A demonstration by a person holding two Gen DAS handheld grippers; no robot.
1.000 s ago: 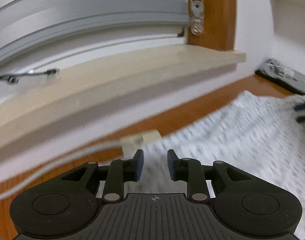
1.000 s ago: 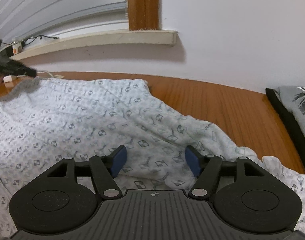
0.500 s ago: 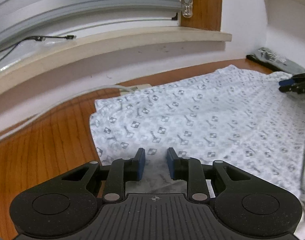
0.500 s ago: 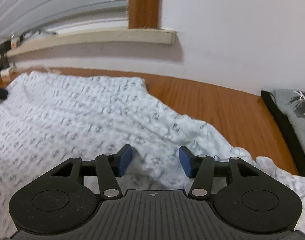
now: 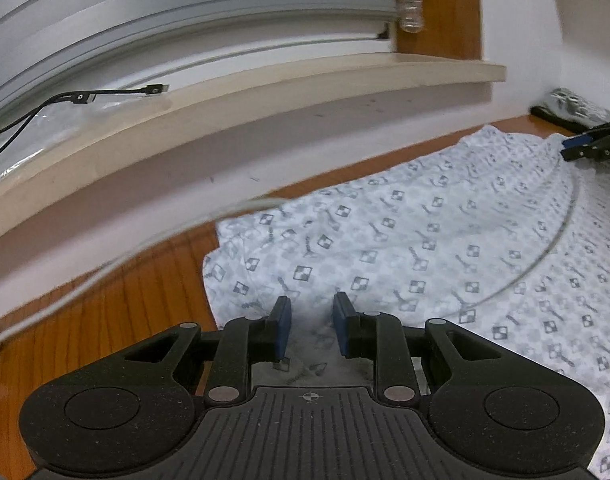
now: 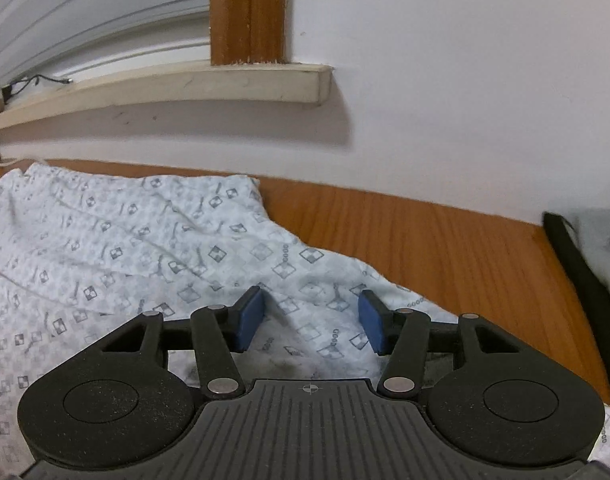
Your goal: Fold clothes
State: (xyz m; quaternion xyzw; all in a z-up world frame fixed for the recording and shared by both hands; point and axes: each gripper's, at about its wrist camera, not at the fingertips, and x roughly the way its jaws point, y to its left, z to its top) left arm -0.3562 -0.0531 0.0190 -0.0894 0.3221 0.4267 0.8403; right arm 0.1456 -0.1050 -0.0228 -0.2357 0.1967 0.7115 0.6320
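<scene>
A white garment with a grey checked print [image 5: 425, 248] lies spread on the wooden table [image 5: 117, 304]; it also shows in the right wrist view [image 6: 137, 248]. My left gripper [image 5: 312, 324] is open by a narrow gap, low over the garment's left edge, holding nothing. My right gripper [image 6: 311, 322] is open wide, just above the garment's right part, holding nothing. The right gripper's tips show at the far right of the left wrist view [image 5: 593, 146].
A white wall with a beige window sill [image 5: 265, 92] runs behind the table. A black cable [image 5: 77, 98] lies on the sill. A white cable [image 5: 145, 244] runs along the table's back. A dark grey folded garment [image 6: 593, 248] lies at the right.
The left gripper drew back from the wall and came down over the garment's left edge, its jaws a little wider. The right gripper's jaws narrowed slightly and it moved lower over the cloth.
</scene>
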